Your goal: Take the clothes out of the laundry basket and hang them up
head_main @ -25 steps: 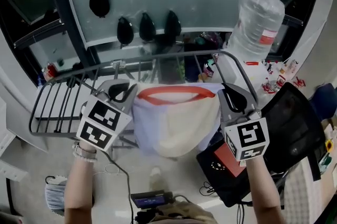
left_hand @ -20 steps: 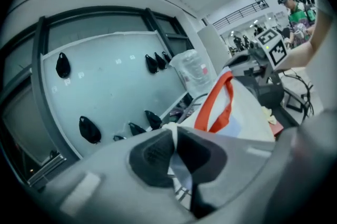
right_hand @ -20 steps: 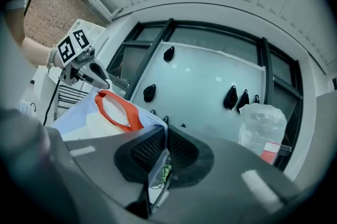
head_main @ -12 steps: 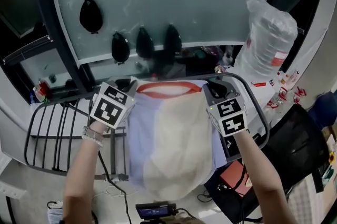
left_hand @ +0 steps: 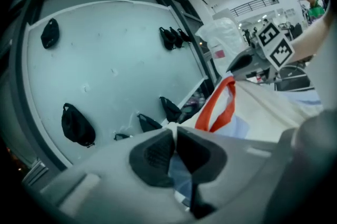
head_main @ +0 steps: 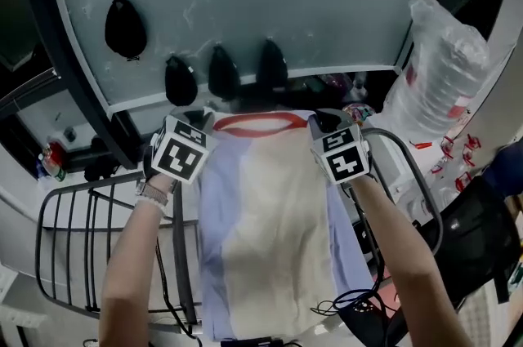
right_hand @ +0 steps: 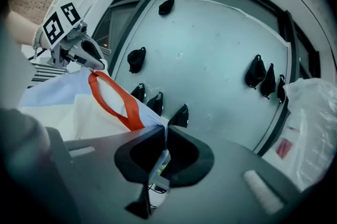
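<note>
I hold a shirt (head_main: 270, 231) of pale blue and cream with an orange collar (head_main: 260, 123), stretched flat between both grippers. My left gripper (head_main: 198, 122) is shut on its left shoulder, my right gripper (head_main: 327, 122) on its right shoulder. The cloth hangs towards me over the dark metal drying rack (head_main: 73, 247). In the left gripper view the jaws (left_hand: 175, 146) pinch blue fabric, with the collar (left_hand: 218, 107) and the other gripper (left_hand: 247, 62) beyond. In the right gripper view the jaws (right_hand: 165, 146) clamp a thin edge of the shirt (right_hand: 68, 107). No laundry basket shows.
Several black pouches (head_main: 124, 27) hang on the pale wall panel ahead. A big clear plastic bag (head_main: 445, 68) stands at the right. The rack's curved rail (head_main: 417, 182) runs by my right arm, with cables (head_main: 343, 306) and a dark chair (head_main: 482, 231) below.
Both grippers have gone forward and up with the shirt. The shirt, bunched a second ago, now lies stretched long over the rack. The wall panel is closer.
</note>
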Demonstrator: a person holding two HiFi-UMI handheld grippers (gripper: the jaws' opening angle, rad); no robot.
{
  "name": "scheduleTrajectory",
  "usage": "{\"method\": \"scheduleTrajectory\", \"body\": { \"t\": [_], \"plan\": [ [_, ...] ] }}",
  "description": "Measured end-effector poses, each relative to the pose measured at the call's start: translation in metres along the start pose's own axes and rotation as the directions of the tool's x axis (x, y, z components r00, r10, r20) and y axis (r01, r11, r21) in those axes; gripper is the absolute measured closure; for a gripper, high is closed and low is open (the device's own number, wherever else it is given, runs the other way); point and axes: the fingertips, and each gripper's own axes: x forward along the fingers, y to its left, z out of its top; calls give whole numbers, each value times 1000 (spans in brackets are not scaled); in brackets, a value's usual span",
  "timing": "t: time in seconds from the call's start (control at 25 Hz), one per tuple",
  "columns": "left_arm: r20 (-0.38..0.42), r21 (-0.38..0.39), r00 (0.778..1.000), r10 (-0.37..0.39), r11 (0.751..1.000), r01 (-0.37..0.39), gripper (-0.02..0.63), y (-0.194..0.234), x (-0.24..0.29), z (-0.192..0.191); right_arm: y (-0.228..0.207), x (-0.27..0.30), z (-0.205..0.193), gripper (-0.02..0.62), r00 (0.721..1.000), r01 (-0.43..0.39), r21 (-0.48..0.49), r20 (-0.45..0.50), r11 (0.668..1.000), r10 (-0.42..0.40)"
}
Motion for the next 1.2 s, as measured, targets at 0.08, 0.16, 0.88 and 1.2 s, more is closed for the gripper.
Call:
{"method": "scheduleTrajectory", "body": {
  "t": [0.08,0.16,0.88,1.2],
  "plan": [
    [-8,-20,1000,3,1000,-3,601,12,17,-8,-2,24,-1,578,1000,-4,4,-16,1000,4],
    [-26,-44,1000,-4,999,3,601,19,38,-23,2,49,-9,578,999,-24,-1,-48,1000,24],
    [-195,-170,950,-243,963,211,449,-25,100,-129,49,107,-83,399,942,-225,106,-232,969,244],
    [-174,-283,959,-222,944,168,261,-17,49,-137,46,56,-58,397,964,-221,283,-79,933,252]
  ]
}}
